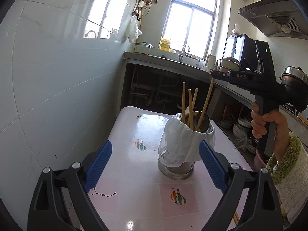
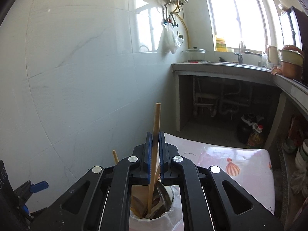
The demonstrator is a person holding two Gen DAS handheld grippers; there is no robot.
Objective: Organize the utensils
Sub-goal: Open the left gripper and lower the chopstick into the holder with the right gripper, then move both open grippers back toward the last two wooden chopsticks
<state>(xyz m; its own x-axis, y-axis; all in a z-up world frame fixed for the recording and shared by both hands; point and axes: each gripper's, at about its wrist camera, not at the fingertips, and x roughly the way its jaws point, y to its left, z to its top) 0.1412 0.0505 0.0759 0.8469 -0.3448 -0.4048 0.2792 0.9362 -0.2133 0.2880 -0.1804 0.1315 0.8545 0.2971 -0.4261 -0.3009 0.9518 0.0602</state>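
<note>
A metal utensil holder (image 1: 180, 170) lined with a white plastic bag stands on the small table (image 1: 134, 127). Several wooden chopsticks (image 1: 189, 105) and a spoon stick out of it. My left gripper (image 1: 156, 163) is open, its blue pads (image 1: 99, 163) on either side of the holder's near side, with nothing between them. My right gripper (image 2: 155, 137) is shut on one chopstick (image 2: 156, 119) near its upper part; the lower end sits inside the holder (image 2: 152, 209). In the left wrist view the right gripper (image 1: 214, 73), held by a hand, hangs above the holder, pinching that chopstick (image 1: 208, 94).
A tiled wall runs along the table's left side. Behind it stands a counter (image 1: 173, 61) with a sink, tap, pots and bottles. Stacked bowls (image 1: 240, 129) sit on a shelf to the right. An oil bottle (image 2: 255, 136) stands on the floor beyond the table.
</note>
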